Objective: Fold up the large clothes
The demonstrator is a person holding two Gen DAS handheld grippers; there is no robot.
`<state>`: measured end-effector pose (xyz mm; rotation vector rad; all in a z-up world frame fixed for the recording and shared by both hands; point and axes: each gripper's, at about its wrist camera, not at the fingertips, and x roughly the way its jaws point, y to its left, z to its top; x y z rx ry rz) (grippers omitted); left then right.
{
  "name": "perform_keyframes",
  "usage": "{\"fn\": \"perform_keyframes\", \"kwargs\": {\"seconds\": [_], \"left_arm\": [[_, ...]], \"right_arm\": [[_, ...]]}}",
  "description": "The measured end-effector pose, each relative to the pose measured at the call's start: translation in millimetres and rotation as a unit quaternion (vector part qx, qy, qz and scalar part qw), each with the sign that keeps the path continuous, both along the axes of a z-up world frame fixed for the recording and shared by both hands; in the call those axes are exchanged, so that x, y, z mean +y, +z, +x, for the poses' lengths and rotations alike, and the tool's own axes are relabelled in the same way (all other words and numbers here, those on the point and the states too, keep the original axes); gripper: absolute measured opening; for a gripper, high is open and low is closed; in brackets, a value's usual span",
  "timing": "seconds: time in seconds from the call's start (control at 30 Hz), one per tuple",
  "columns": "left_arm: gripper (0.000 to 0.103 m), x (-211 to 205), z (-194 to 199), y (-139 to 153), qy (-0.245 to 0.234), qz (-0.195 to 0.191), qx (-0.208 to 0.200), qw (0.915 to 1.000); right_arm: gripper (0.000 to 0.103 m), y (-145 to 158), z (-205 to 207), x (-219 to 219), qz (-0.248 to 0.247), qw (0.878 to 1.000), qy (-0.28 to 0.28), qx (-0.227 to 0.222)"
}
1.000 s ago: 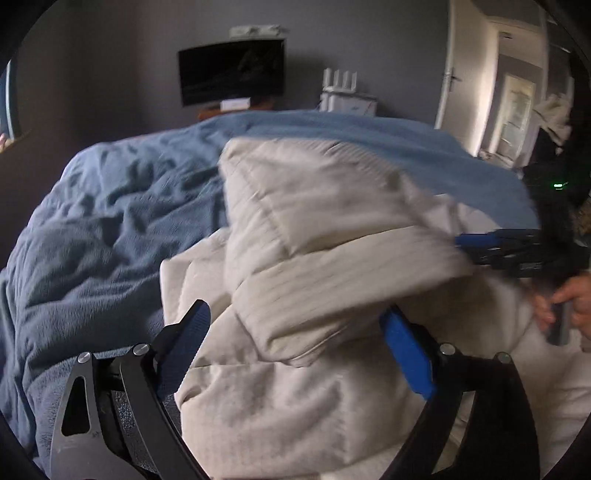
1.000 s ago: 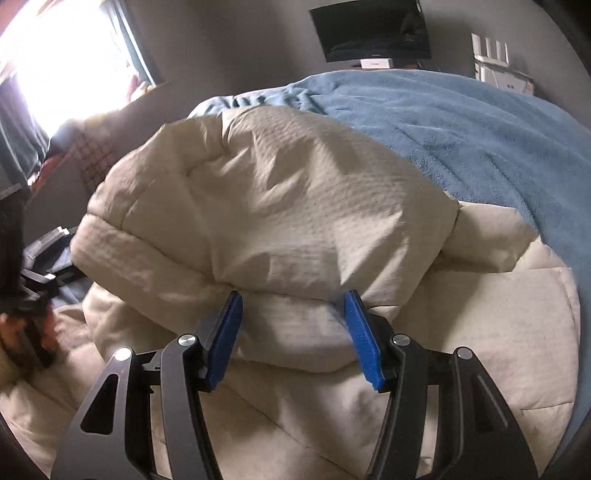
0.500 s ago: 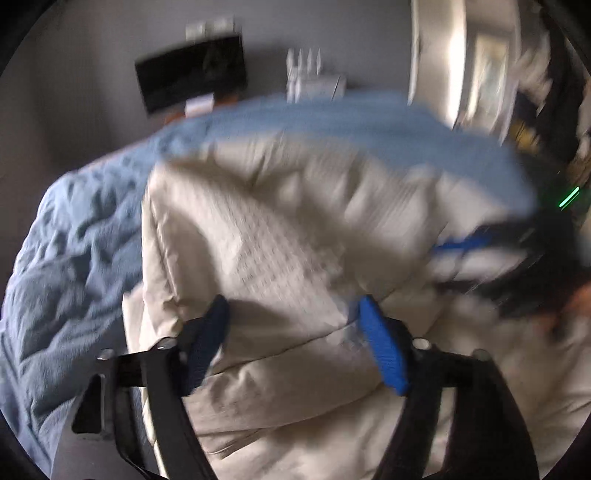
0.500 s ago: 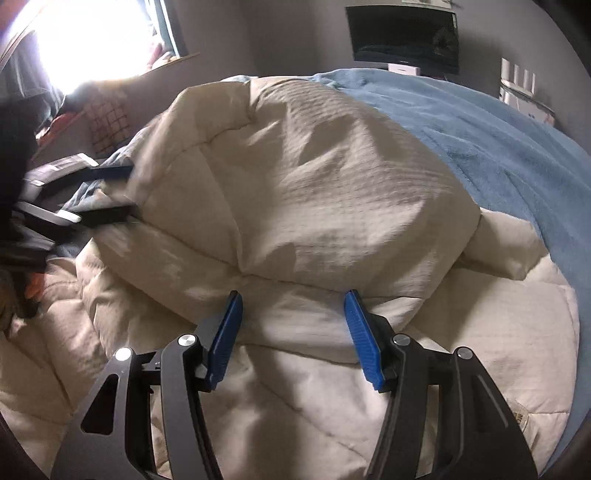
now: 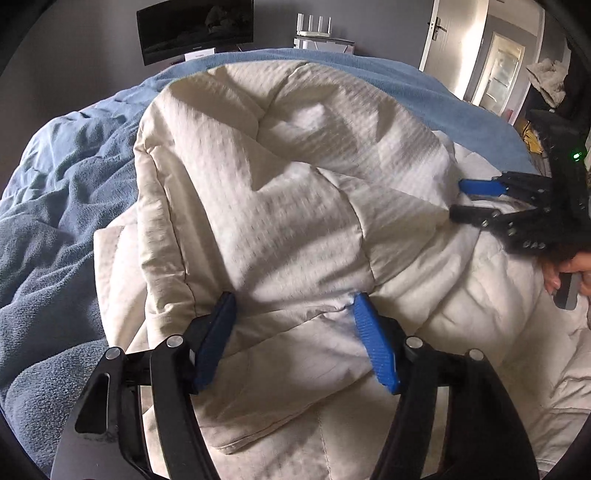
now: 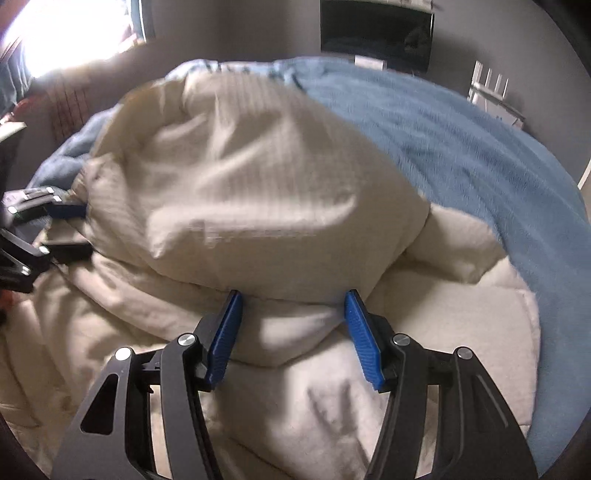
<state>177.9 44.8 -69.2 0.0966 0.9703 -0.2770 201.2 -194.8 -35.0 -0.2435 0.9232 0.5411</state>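
The left wrist view looks steeply down along its own black, blue-padded fingers [image 5: 375, 343] at the bottom of the frame, very near a puffy cream quilted cover [image 5: 280, 192] filling the centre. The right wrist view faces the same bulge of cover [image 6: 251, 192] from its other side, equally near. Both share the crumpled blue fleece blanket [image 5: 62, 206] [image 6: 461, 147] and the dark flat screen [image 5: 195, 27] [image 6: 376, 37] on the grey wall at the top (each also catches the other gripper: right edge [image 5: 469, 199] and left edge [image 6: 77, 229]).

A home bedroom is showing: a bed under a blue blanket [image 5: 66, 206], a wall screen [image 5: 195, 29], a door [image 5: 443, 37]
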Motion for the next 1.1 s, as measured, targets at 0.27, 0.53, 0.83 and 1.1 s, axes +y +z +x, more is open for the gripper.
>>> {"fn": "perform_keyframes", "kwargs": {"seconds": [0.27,0.53,0.83,1.1], "left_arm": [[0.064,-8.2,-1.5,-5.3,-0.009,0.024,0.004,0.9997],[0.065,-4.0,1.1,-7.3,-0.006,0.025,0.004,0.9997],[0.067,-6.6,4.6,-10.8,-0.012,0.030,0.007,0.9995],[0.080,-18.5,-3.2,-8.2,-0.026,0.039,-0.004,0.9989]], "right_arm": [[0.054,-21.8,8.4,-9.8,0.025,0.999,-0.005,0.031],[0.057,7.3,-20.8,-18.8,0.053,0.998,0.001,-0.020],[0.061,-21.4,-13.2,1.8,0.004,0.999,0.041,0.023],[0.068,-12.5,-15.1,-2.3,0.000,1.000,0.022,-0.005]]}}
